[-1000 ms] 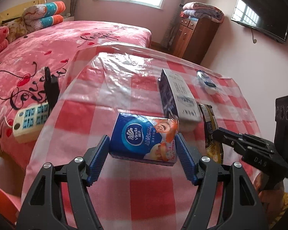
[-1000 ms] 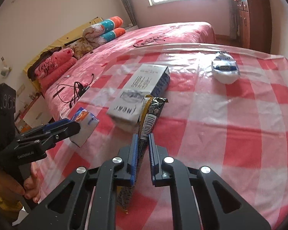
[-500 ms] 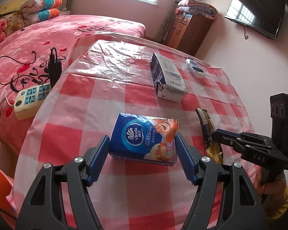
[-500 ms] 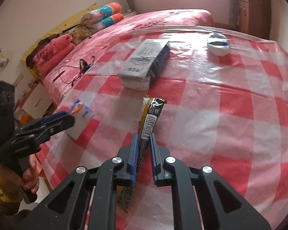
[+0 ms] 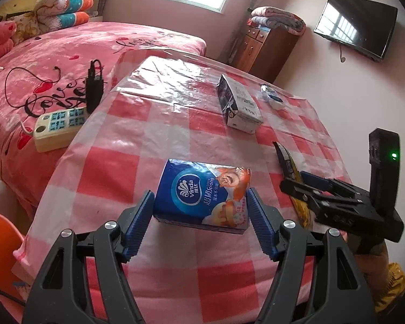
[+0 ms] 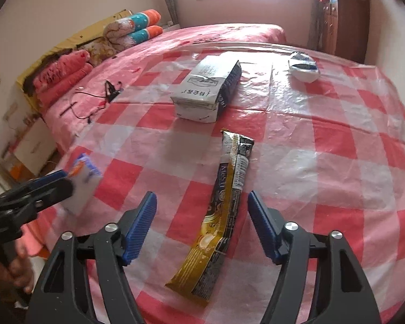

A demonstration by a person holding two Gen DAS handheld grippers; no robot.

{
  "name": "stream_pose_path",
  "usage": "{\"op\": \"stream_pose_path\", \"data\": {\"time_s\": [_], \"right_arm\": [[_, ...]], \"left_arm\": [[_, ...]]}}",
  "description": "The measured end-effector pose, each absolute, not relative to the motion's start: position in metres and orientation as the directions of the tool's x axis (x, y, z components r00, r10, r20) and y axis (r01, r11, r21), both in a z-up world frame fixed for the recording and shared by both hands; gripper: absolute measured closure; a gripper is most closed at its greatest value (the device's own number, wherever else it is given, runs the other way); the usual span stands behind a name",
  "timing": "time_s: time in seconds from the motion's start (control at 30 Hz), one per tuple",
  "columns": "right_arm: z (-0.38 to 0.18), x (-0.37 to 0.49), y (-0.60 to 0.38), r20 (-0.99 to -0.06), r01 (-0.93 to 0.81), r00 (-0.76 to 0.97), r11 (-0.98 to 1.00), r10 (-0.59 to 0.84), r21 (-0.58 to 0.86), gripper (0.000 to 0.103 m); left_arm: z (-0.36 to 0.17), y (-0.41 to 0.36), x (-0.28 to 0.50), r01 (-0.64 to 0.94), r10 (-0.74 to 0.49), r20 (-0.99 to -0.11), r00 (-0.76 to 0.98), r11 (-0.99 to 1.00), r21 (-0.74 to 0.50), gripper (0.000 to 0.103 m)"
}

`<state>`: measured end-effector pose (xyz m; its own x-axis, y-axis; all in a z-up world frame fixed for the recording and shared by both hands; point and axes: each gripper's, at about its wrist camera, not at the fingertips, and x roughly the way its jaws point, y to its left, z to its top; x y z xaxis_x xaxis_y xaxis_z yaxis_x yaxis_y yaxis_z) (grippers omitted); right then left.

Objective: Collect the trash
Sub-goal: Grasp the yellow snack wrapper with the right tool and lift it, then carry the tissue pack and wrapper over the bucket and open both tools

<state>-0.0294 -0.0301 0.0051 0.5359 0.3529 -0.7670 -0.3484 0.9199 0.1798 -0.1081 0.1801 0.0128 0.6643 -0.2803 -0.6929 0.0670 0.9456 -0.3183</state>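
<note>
Clamping a tissue pack (image 5: 202, 194), the left hand-held gripper (image 5: 201, 224) is held above the bench (image 6: 337, 145); the right hand-held gripper (image 6: 202, 224) is spread apart around a wrapper (image 6: 221, 210) lying flat between its fingers

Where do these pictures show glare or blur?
Left wrist view: window light glares on the plastic table cover; the tissue pack is sharp. Right wrist view: the tissue pack in the left gripper is blurred; the wrapper is sharp.

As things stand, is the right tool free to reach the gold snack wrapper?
Probably yes: the right tool is open with the gold snack wrapper lying between its fingers, nothing covering it.
</note>
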Motion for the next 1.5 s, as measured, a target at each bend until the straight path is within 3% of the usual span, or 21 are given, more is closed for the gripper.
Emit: {"op": "stream_pose_path", "data": {"time_s": [0.13, 0.2, 0.4, 0.57, 0.83, 1.23, 1.5], "right_arm": [[0.000, -0.026, -0.029, -0.776, -0.328, 0.551, 0.935, 0.307, 0.137, 0.063], [-0.001, -0.027, -0.029, -0.777, -0.322, 0.564, 0.941, 0.280, 0.106, 0.067], [-0.003, -0.037, -0.021, -0.773, -0.333, 0.598, 0.943, 0.210, -0.001, 0.075], [-0.003, -0.043, -0.018, -0.775, -0.346, 0.590, 0.938, 0.226, 0.011, 0.078], [0.004, -0.050, -0.015, -0.769, -0.359, 0.577, 0.931, 0.277, 0.066, 0.090], [0.025, -0.063, 0.004, -0.745, -0.413, 0.555, 0.900, 0.370, 0.138, 0.095], [0.042, -0.068, 0.034, -0.715, -0.481, 0.464, 0.826, 0.524, 0.294, 0.095]], "left_arm": [[0.010, 0.189, -0.118, 0.061, -0.281, -0.691, 0.666, 0.944, -0.325, 0.033], [0.008, 0.193, -0.122, 0.061, -0.288, -0.687, 0.667, 0.940, -0.335, 0.033], [0.007, 0.198, -0.132, 0.069, -0.298, -0.677, 0.673, 0.937, -0.344, 0.033], [0.007, 0.201, -0.137, 0.069, -0.307, -0.669, 0.677, 0.932, -0.357, 0.033], [0.006, 0.211, -0.145, 0.061, -0.312, -0.659, 0.685, 0.925, -0.374, 0.033], [0.008, 0.227, -0.157, 0.047, -0.313, -0.634, 0.707, 0.916, -0.399, 0.033], [0.015, 0.248, -0.173, 0.009, -0.278, -0.621, 0.732, 0.916, -0.400, 0.033]]}}
